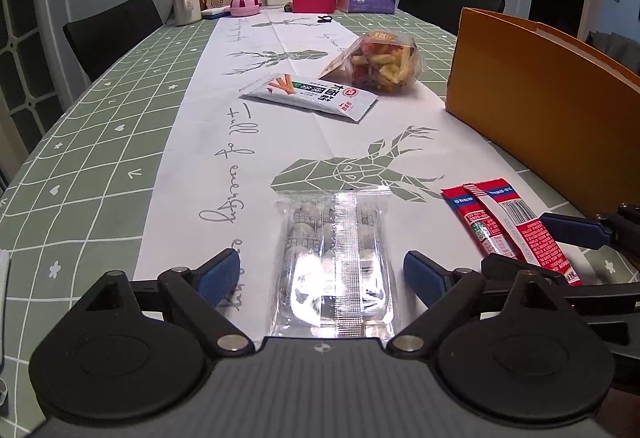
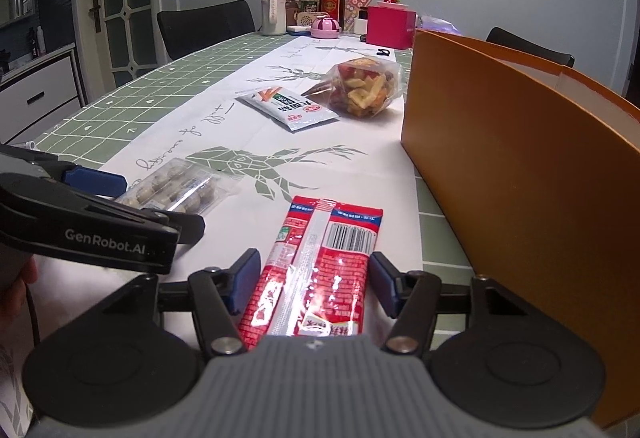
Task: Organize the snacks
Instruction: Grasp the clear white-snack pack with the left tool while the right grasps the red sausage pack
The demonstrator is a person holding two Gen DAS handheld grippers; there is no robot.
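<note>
The left gripper (image 1: 322, 270) is held spread, with a clear packet (image 1: 334, 258) lying flat on the tablecloth (image 1: 120, 141) between its fingers, not pinched. The right gripper (image 2: 310, 278) is spread too, and a red packet (image 2: 316, 266) is seen between its fingers, flat on the cloth, just beside the orange box (image 2: 520, 165). Farther away, a white packet (image 1: 310, 97) and a bag of chips (image 1: 380, 63) are placed near each other.
</note>
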